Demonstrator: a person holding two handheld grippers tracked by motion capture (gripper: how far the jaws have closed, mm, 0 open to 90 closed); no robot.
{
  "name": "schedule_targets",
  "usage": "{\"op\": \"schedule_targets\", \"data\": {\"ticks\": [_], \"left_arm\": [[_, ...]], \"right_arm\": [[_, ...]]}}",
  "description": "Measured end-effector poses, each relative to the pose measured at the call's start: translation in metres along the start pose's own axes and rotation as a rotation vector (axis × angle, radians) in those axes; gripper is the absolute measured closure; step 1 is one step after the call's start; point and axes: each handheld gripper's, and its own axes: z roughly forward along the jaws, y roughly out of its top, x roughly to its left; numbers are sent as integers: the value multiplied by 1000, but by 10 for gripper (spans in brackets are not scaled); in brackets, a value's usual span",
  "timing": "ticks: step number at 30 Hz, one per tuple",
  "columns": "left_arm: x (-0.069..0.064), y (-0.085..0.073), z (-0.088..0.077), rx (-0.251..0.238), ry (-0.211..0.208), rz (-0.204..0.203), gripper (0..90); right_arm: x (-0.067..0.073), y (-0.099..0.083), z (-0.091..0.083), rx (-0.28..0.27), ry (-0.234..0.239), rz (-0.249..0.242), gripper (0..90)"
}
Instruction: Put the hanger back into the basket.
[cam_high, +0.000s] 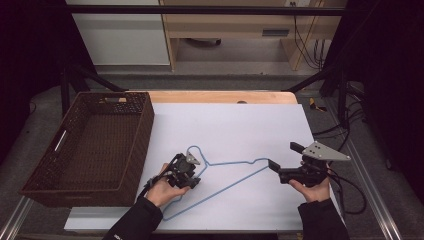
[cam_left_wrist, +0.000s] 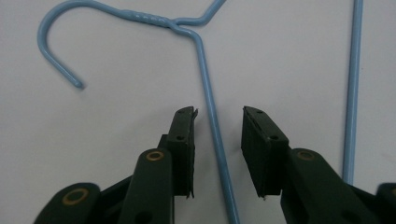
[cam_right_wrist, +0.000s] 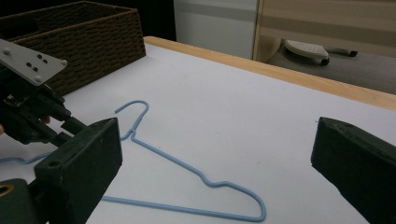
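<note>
Hanger lies flat on the white sheet, hook toward the basket. Your left gripper straddles the wire just below the twisted neck, jaws not yet touching it, lined up for a pinch. Your right gripper hangs wide open beside the hanger's far end, holding nothing.

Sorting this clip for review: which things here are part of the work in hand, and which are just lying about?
In the work:
- blue wire hanger, flat on the white sheet
- left gripper, jaws either side of the hanger's wire, not yet pressing it
- right gripper, open, off the hanger's end

Lying about:
- brown wicker basket, at the left
- cables by the table's right edge
</note>
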Motion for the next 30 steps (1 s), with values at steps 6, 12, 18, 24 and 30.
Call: {"op": "schedule_targets", "data": {"ticks": [6, 12, 18, 24, 30], "left_arm": [[-4, 1, 3, 5, 13, 11, 699], [-7, 3, 4, 16, 24, -11, 748], [-8, 6, 4, 40, 35, -33, 763], [-10, 8, 5, 49, 48, -42, 807], [-11, 8, 5, 51, 57, -55, 855]], "right_arm": [[0, 0, 0, 0, 0, 0, 24], [0, 0, 2, 5, 2, -6, 25], [1, -1, 3, 9, 5, -2, 24], [2, -1, 4, 11, 9, -5, 24], [2, -1, 4, 14, 14, -4, 24]]}}
